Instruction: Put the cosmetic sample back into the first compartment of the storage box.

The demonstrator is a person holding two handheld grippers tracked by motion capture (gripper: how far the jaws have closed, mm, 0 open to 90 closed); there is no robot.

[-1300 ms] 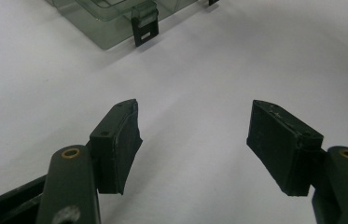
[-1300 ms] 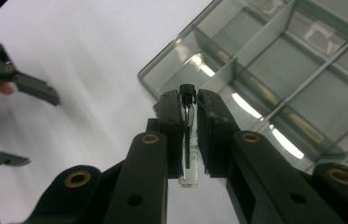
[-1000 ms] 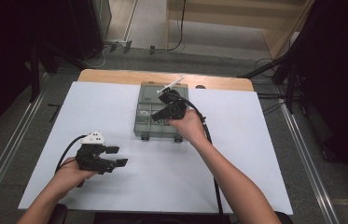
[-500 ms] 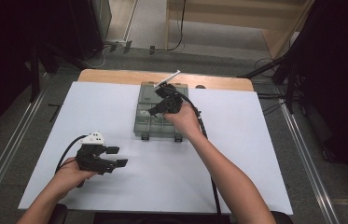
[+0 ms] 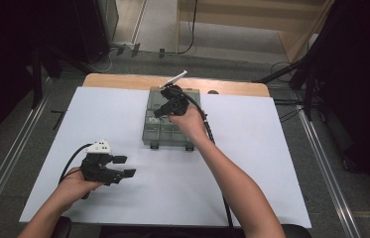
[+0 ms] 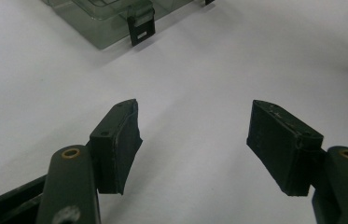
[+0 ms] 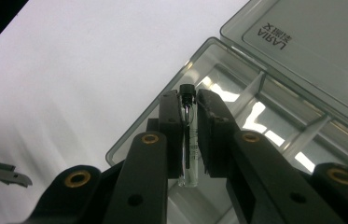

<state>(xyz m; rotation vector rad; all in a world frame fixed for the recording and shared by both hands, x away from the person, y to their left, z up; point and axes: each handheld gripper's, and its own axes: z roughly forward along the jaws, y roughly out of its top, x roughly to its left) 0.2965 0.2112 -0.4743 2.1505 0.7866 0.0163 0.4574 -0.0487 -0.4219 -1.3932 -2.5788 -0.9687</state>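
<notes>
**Glass vial carried over the box**

White table (image 5: 272, 163) first: since a second ago my right gripper (image 7: 189, 109) moved farther across the compartment box (image 5: 160, 131). Its own view reveals jaws clamped on the vial (image 7: 189, 140). My left gripper (image 6: 192, 135) rests, jaws apart.

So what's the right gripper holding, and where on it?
The right gripper pinches a small glass vial by its middle, black cap sticking out above the pads.
</notes>
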